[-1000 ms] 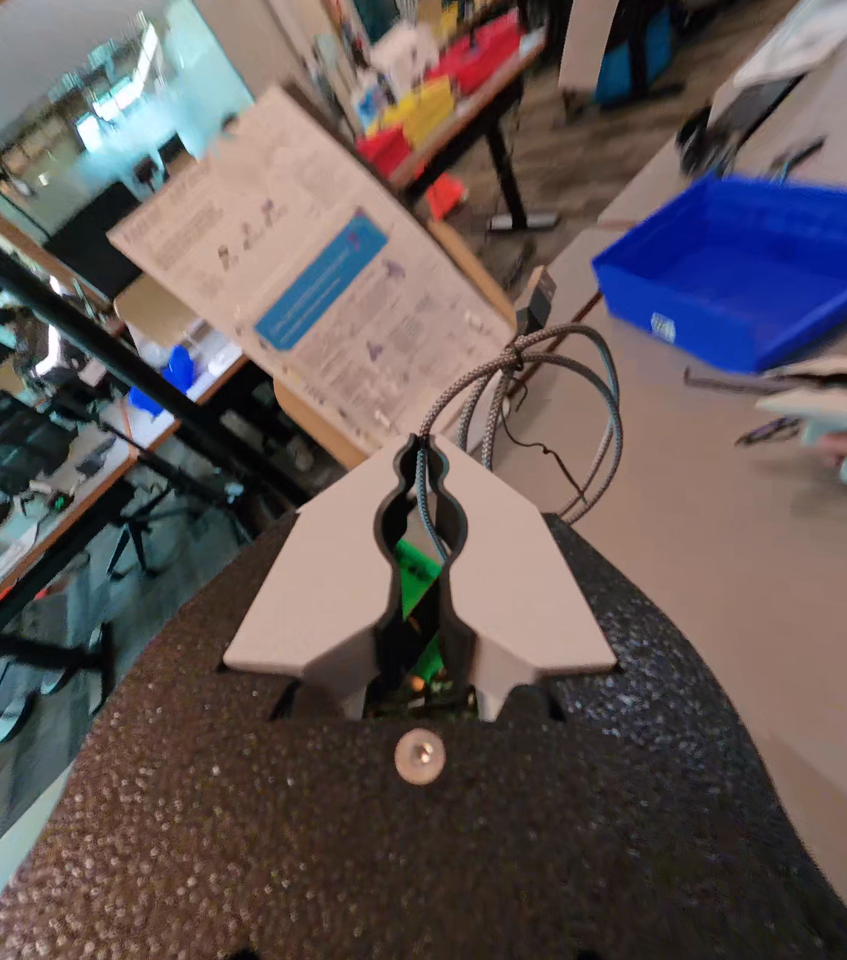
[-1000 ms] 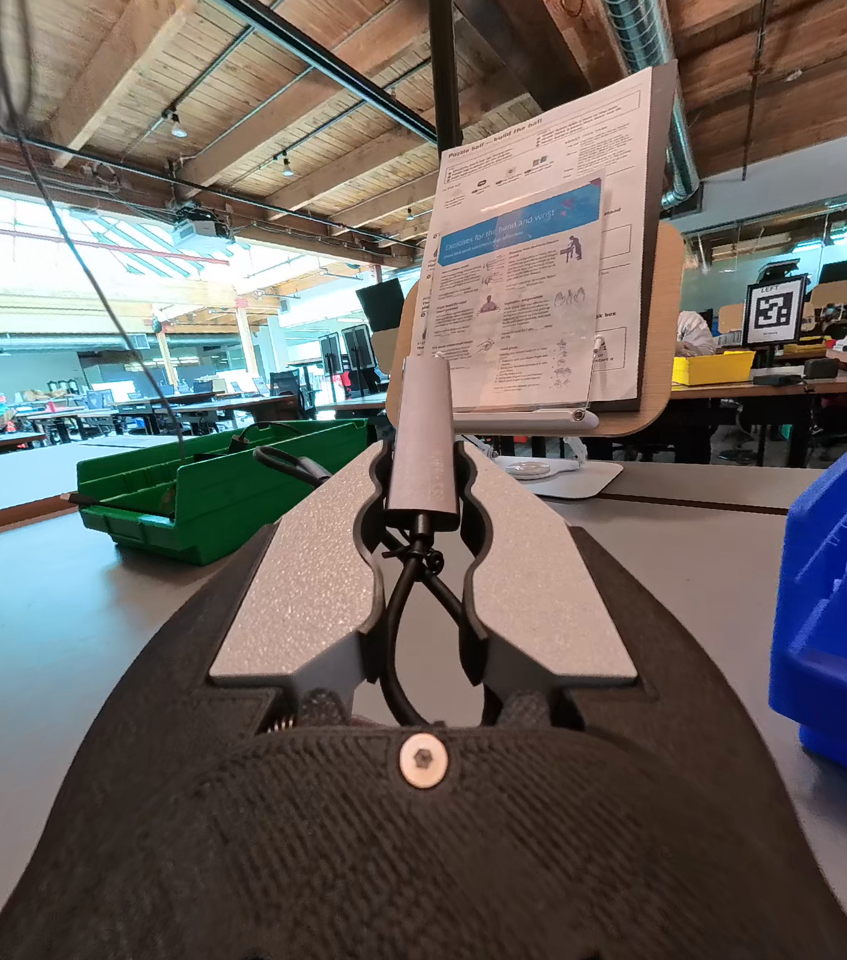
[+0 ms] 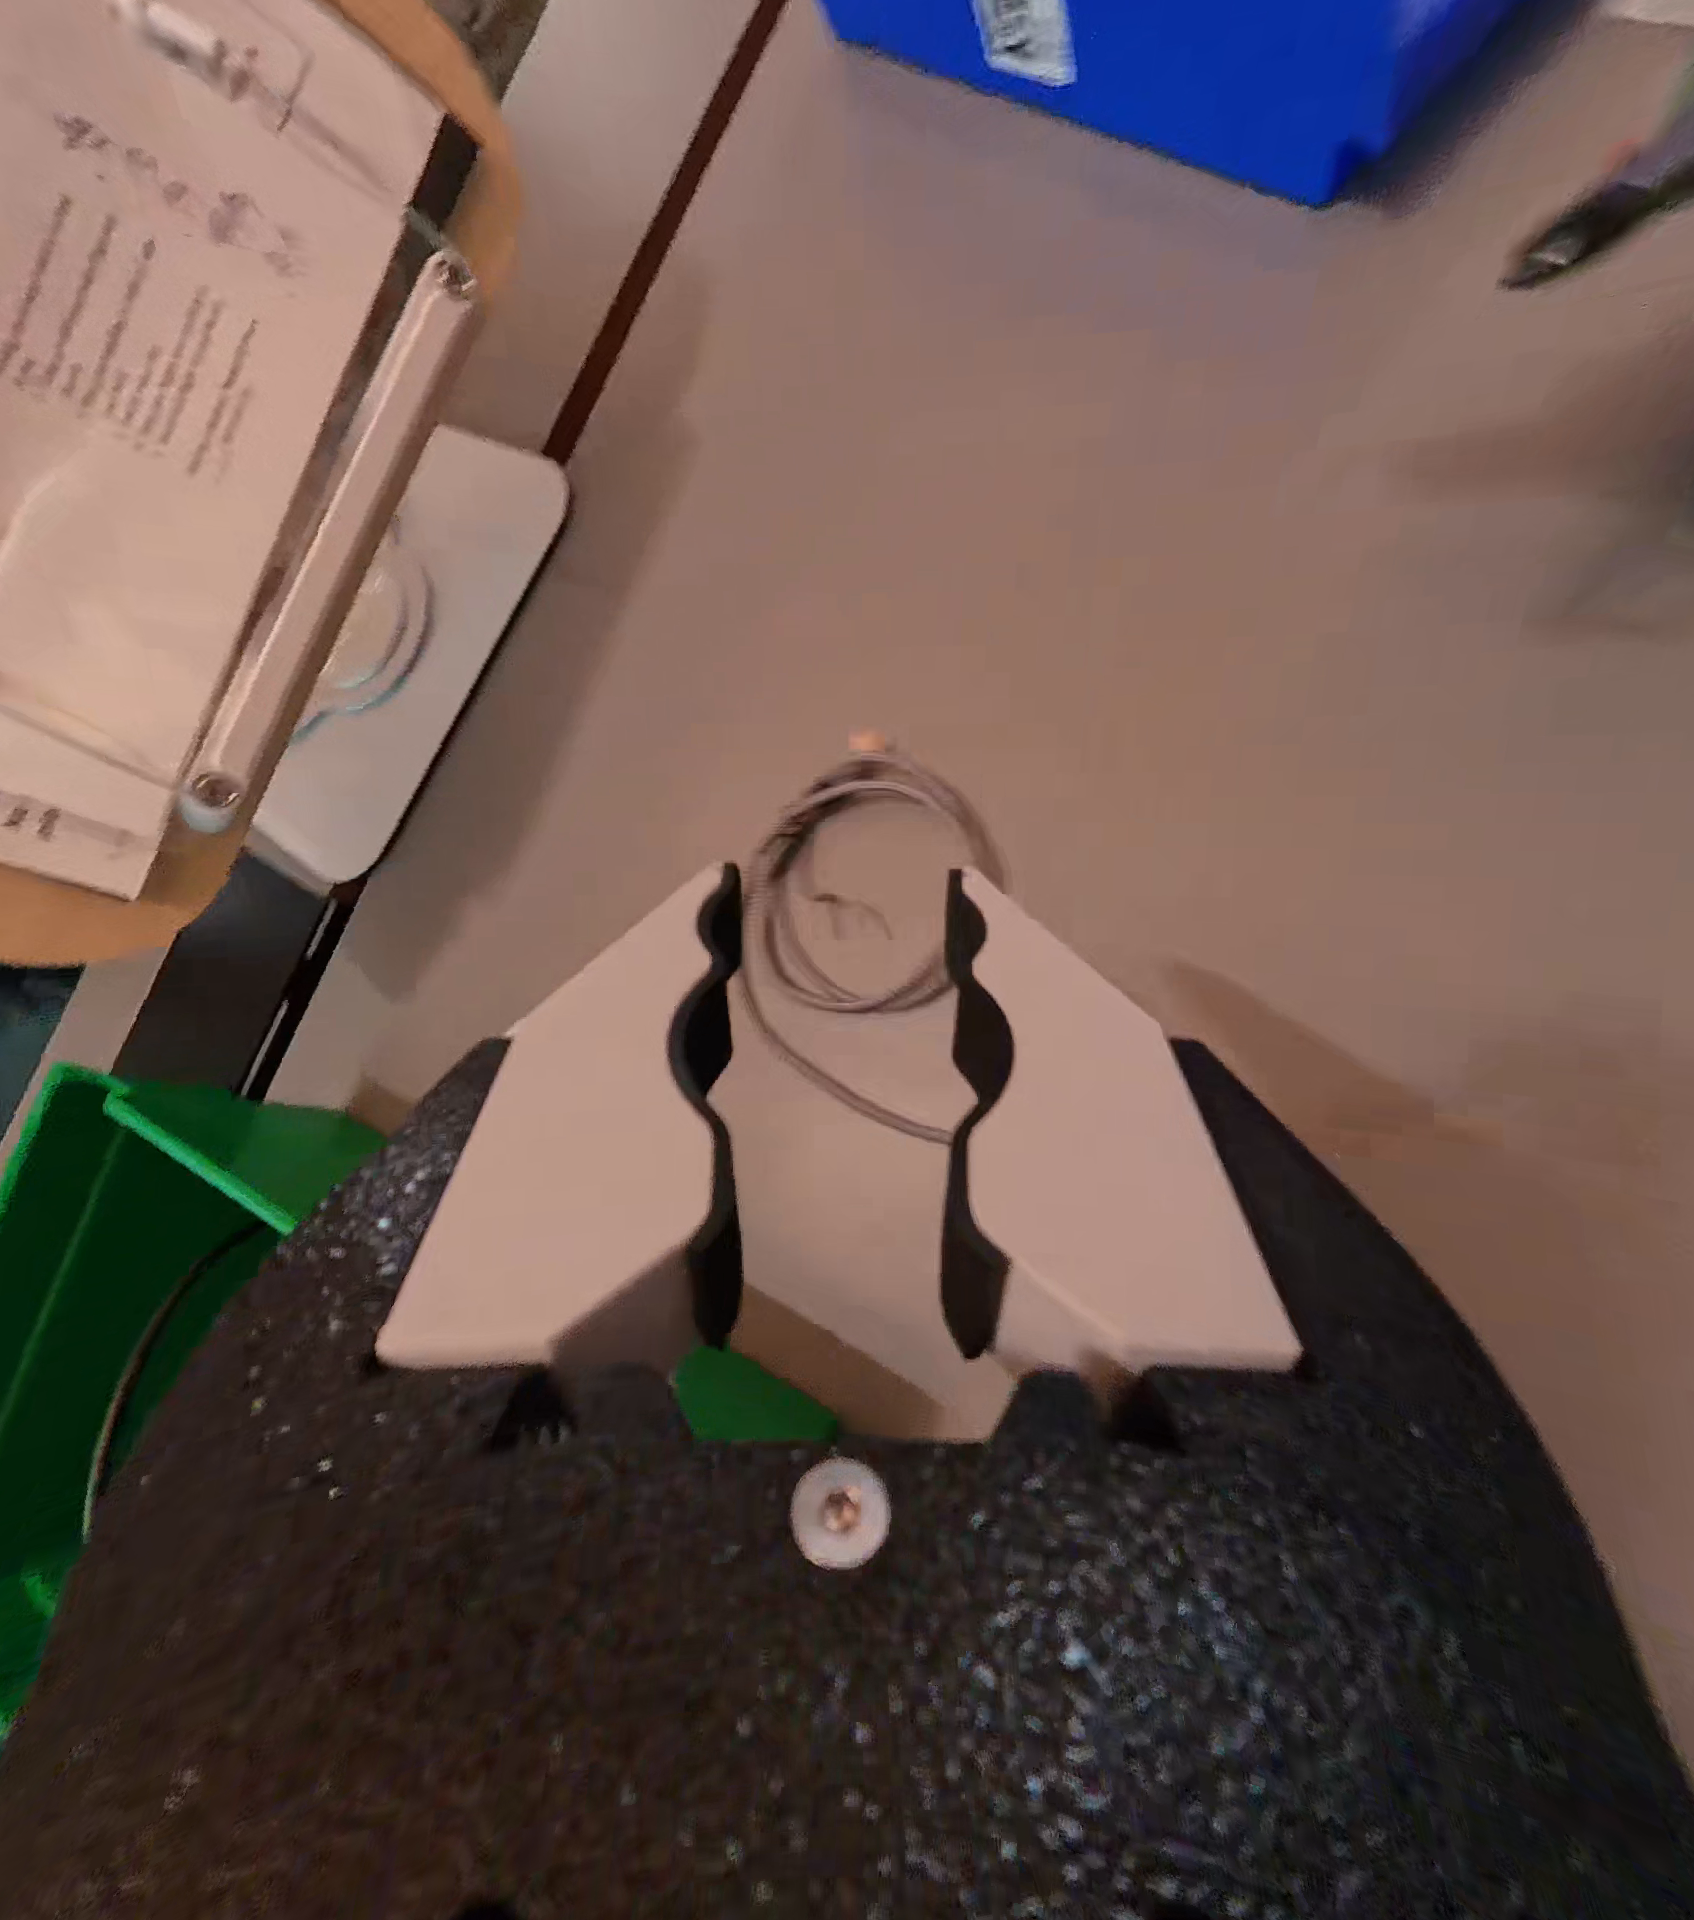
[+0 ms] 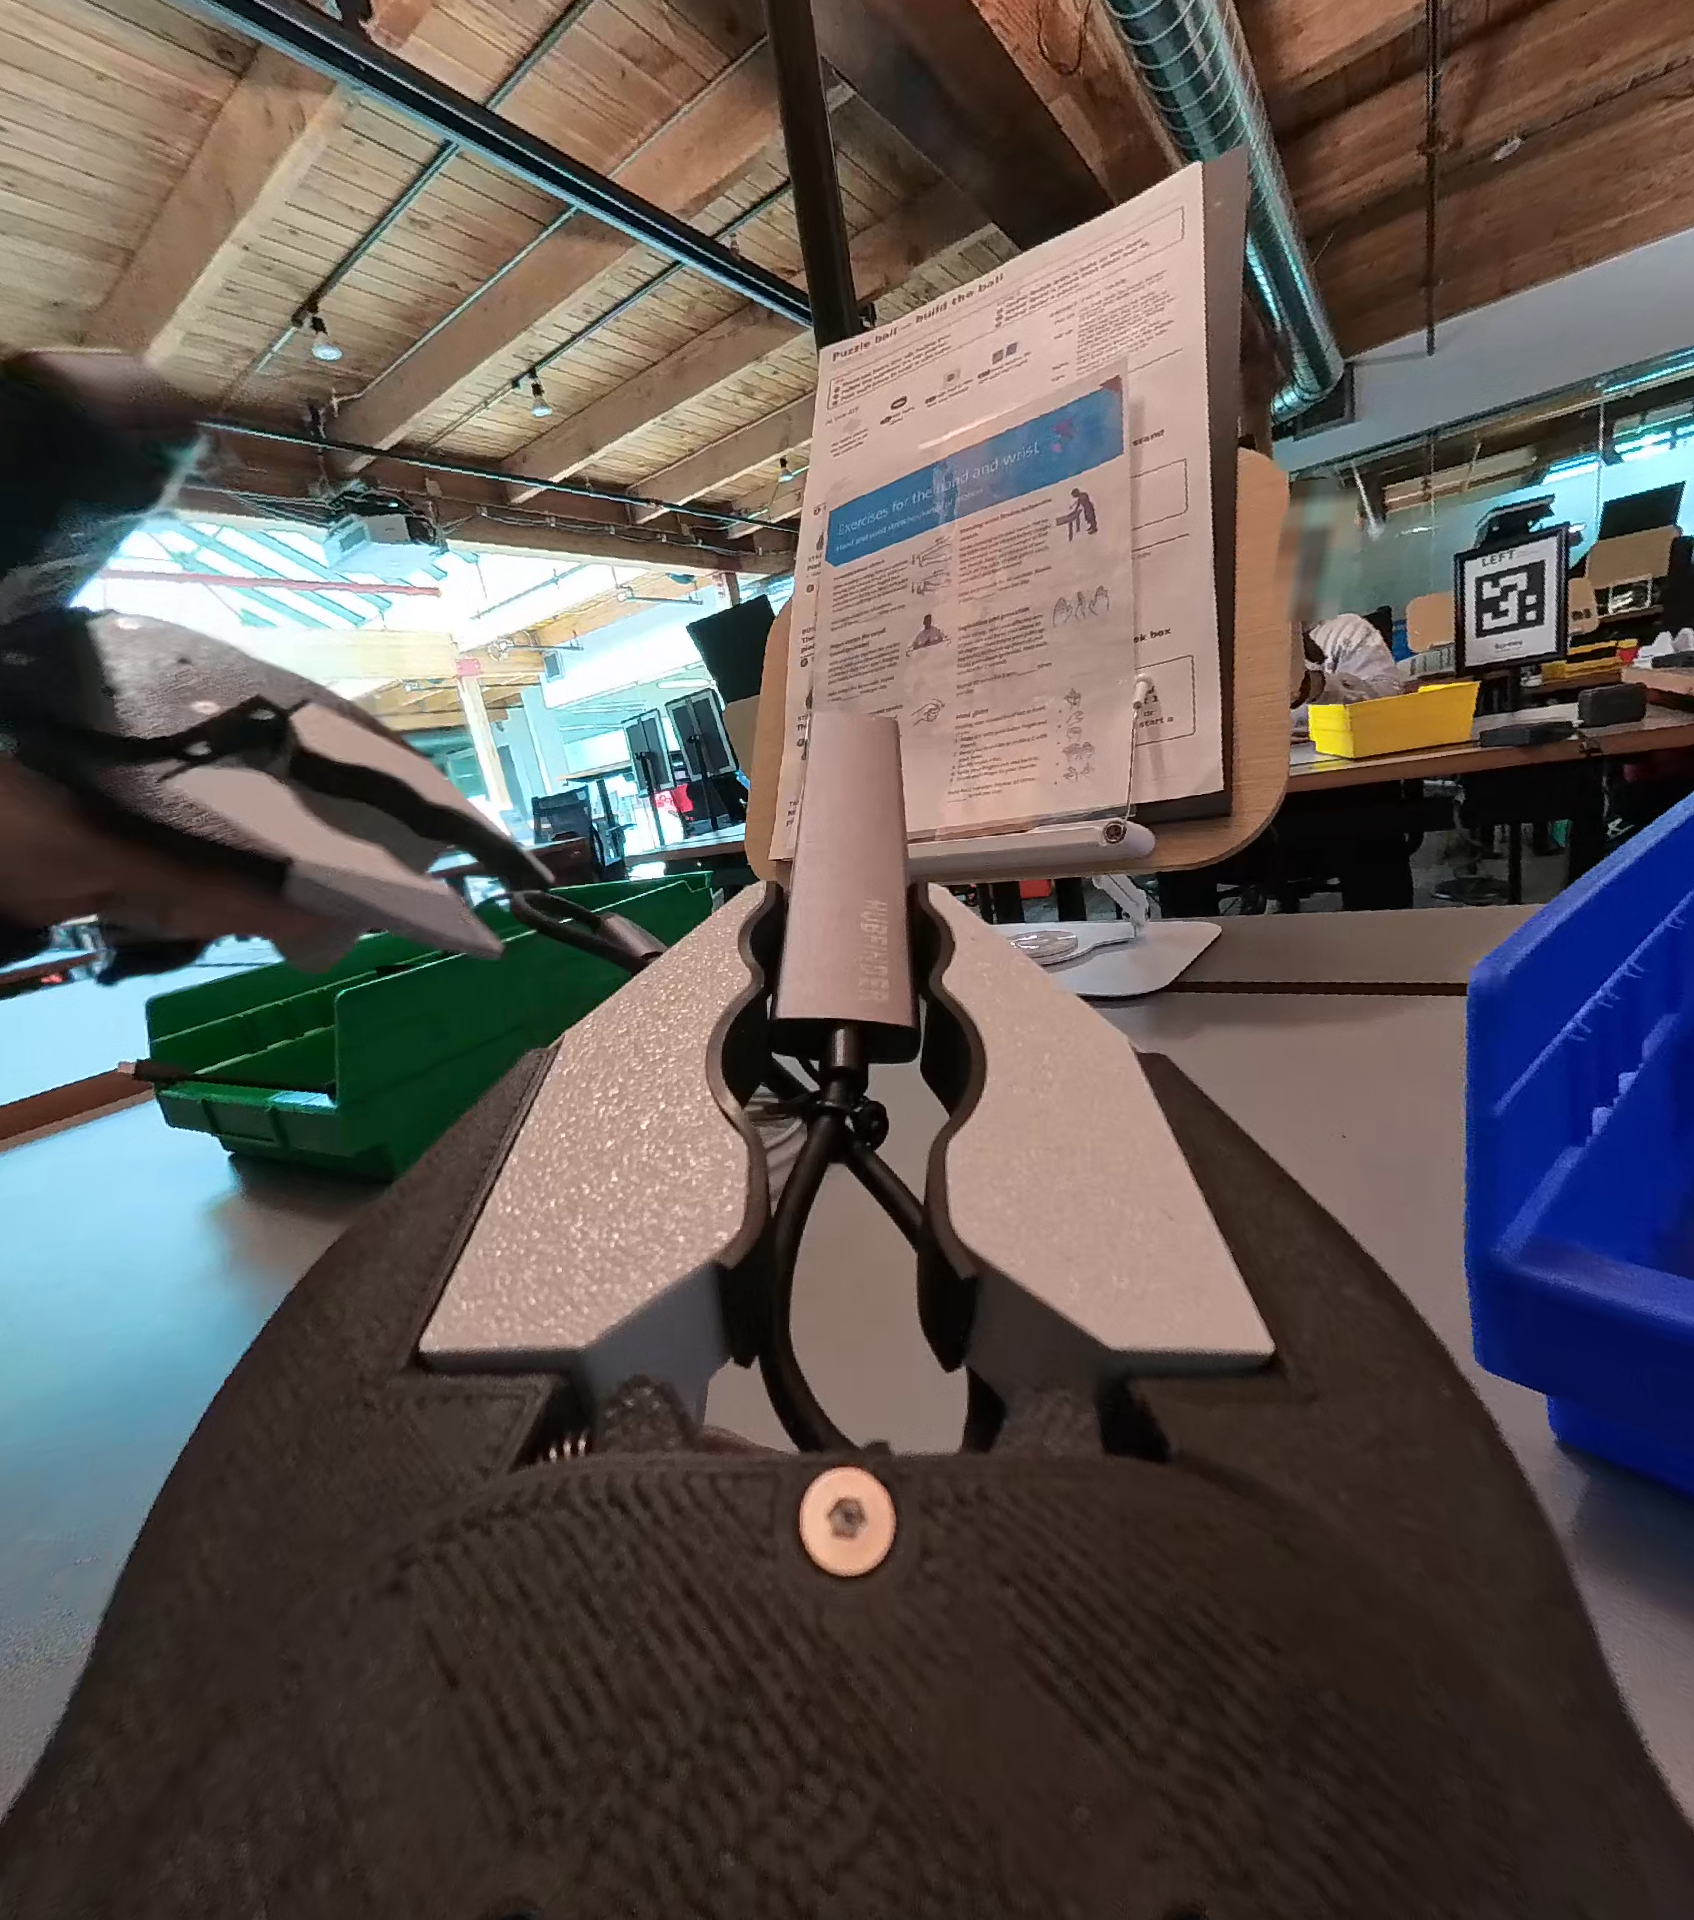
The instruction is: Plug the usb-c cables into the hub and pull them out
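My left gripper is open and empty, pointing down at the grey table. A coiled grey braided usb-c cable lies on the table just beyond and between its fingertips, apart from them. My right gripper is shut on a grey metal hub, which stands up out of the jaws. The hub's black lead loops down between the fingers. The left gripper also shows in the right wrist view, hovering above the table at left.
A green bin sits by my left gripper and shows in the right wrist view with a dark cable in it. A blue bin stands at right. A document stand with papers is behind the hub. Spacing between my two grippers at the tips: around 20 cm.
My left gripper was shut on the braided cable; it has opened, the cable now lies on the table, and the gripper points down at it. The right gripper still holds the hub.
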A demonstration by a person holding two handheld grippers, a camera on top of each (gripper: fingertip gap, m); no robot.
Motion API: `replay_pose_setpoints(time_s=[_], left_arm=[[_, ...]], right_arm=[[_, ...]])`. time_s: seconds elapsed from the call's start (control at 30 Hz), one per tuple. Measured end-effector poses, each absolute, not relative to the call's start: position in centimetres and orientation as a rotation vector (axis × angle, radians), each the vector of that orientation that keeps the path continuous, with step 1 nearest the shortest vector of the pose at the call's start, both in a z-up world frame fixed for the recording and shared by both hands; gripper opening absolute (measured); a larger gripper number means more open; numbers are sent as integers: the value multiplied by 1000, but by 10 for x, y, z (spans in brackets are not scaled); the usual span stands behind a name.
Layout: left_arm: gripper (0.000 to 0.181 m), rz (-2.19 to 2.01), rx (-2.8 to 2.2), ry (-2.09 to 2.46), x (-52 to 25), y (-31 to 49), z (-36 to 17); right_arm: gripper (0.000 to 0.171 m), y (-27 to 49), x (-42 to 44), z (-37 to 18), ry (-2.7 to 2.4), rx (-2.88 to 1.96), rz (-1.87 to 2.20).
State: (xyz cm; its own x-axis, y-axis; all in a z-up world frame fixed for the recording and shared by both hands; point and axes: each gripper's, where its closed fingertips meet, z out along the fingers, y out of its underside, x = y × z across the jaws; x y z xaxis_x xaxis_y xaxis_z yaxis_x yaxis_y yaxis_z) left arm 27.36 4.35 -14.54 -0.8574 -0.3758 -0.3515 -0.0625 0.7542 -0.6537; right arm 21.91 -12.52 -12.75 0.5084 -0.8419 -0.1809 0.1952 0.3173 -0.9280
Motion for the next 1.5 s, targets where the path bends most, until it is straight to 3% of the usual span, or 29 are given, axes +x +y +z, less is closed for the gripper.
replay_pose_setpoints(time_s=[0.13,0.23,0.43,0.63,0.73,0.8,0.87,1.1,1.33,1.5], left_arm=[[40,-1045,103,2661,192,35,-174],[40,-1084,79,2672,156,20,-207],[29,-931,-73,2287,170,-29,-237],[35,-885,-421,2380,200,-63,-263],[24,-917,-537,2422,208,-69,-267],[2,-932,-590,2482,207,-69,-270],[1,-1030,-666,2579,198,-69,-271],[1,-1865,-1172,2739,170,-54,-205],[0,-2205,-1142,2844,145,-28,-154],[0,-2398,-1228,2810,141,-19,-150]], right_arm=[[23,-125,219,-126,761,-1018,-775],[22,-125,220,-126,760,-1021,-781],[23,-125,220,-127,761,-1029,-801],[23,-129,220,-127,771,-1020,-807],[23,-128,219,-126,761,-1027,-815],[23,-126,219,-127,749,-1041,-816],[23,-122,218,-127,725,-1064,-820],[23,-106,212,-129,631,-1154,-799],[23,-74,194,-137,415,-1319,-713],[23,-56,175,-143,274,-1401,-584]])
